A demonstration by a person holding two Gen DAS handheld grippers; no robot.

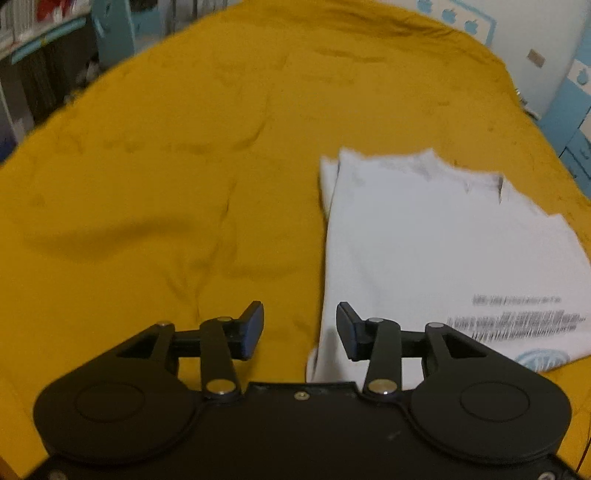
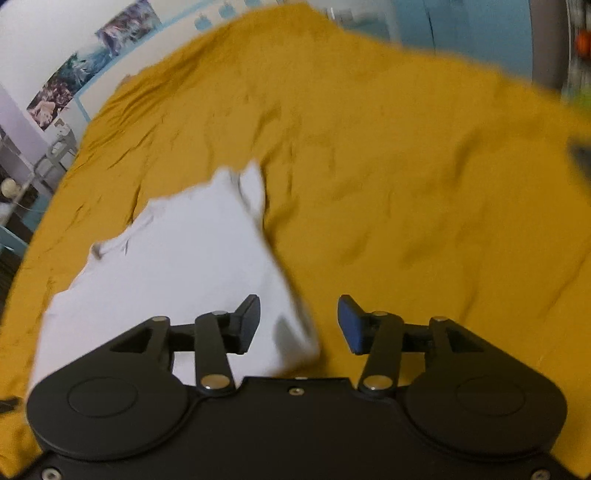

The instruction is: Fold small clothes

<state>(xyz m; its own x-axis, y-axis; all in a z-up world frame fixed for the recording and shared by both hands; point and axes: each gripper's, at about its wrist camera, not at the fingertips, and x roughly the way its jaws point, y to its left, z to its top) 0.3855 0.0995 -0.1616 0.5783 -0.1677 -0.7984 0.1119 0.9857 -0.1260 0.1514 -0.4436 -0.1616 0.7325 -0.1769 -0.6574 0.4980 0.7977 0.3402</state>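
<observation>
A white T-shirt (image 1: 436, 243) with dark printed text and a blue round logo lies partly folded on a mustard-yellow bed cover (image 1: 166, 177). In the left wrist view it lies to the right, and my left gripper (image 1: 300, 330) is open and empty above its left edge. In the right wrist view the shirt (image 2: 177, 258) lies to the left, and my right gripper (image 2: 298, 325) is open and empty above its right near corner, over the cover (image 2: 406, 184). Both views are motion-blurred.
Shelving and blue furniture (image 1: 110, 33) stand beyond the bed's far left. A white wall with blue apple stickers (image 1: 469, 22) is at the far right. Posters (image 2: 74, 81) hang on the wall past the bed in the right wrist view.
</observation>
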